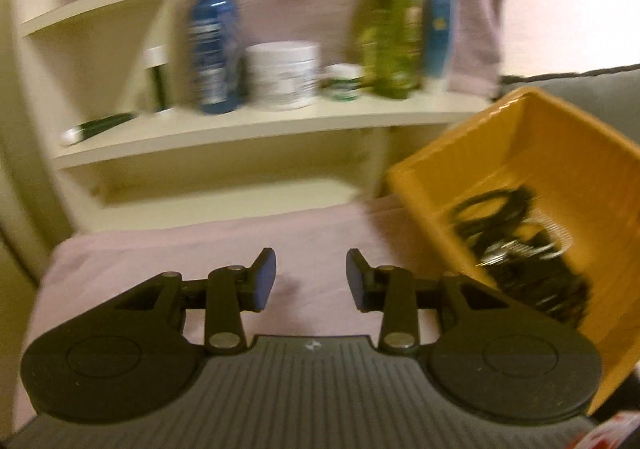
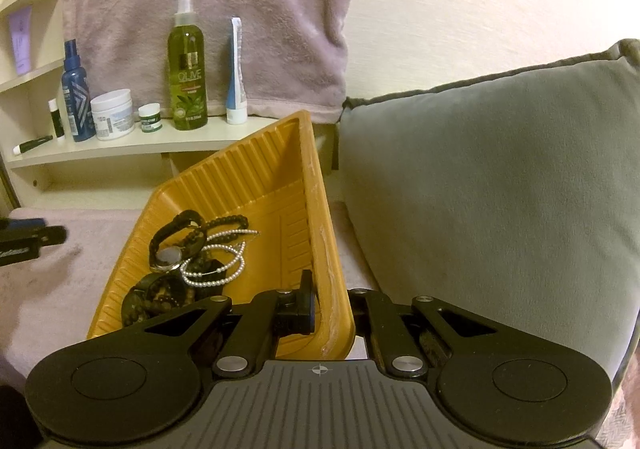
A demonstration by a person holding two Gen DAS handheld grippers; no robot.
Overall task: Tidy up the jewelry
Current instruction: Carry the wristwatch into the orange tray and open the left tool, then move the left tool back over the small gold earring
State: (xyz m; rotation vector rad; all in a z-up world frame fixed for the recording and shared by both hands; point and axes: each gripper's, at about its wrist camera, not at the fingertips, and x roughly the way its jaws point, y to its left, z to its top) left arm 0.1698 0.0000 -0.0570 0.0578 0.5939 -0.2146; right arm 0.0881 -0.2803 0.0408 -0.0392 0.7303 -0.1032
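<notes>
1. Two grippers in play: the right gripper (image 2: 334, 313) has its jaws pinched on the near rim of a yellow tray (image 2: 256, 185), one finger inside the wall and one outside, and the tray sits tipped up at an angle.
2. Jewelry (image 2: 192, 257) is piled in the low corner of that tray: dark beaded bracelets, a strand of pearls (image 2: 216, 269), and something watch-like with a round pale face.
3. Left gripper (image 1: 311, 281) has its jaws spread apart with nothing between them, over a pink fuzzy blanket (image 1: 192, 249), just left of the tray. That view is pretty blurry.
4. Behind it all there's a cream shelf (image 2: 120, 147) with a green olive spray bottle (image 2: 186, 65), a blue bottle (image 2: 76, 93), a white jar (image 2: 113, 113) and a small green-labelled pot.
5. Big grey cushion (image 2: 480, 189) sits right of the tray.
</notes>
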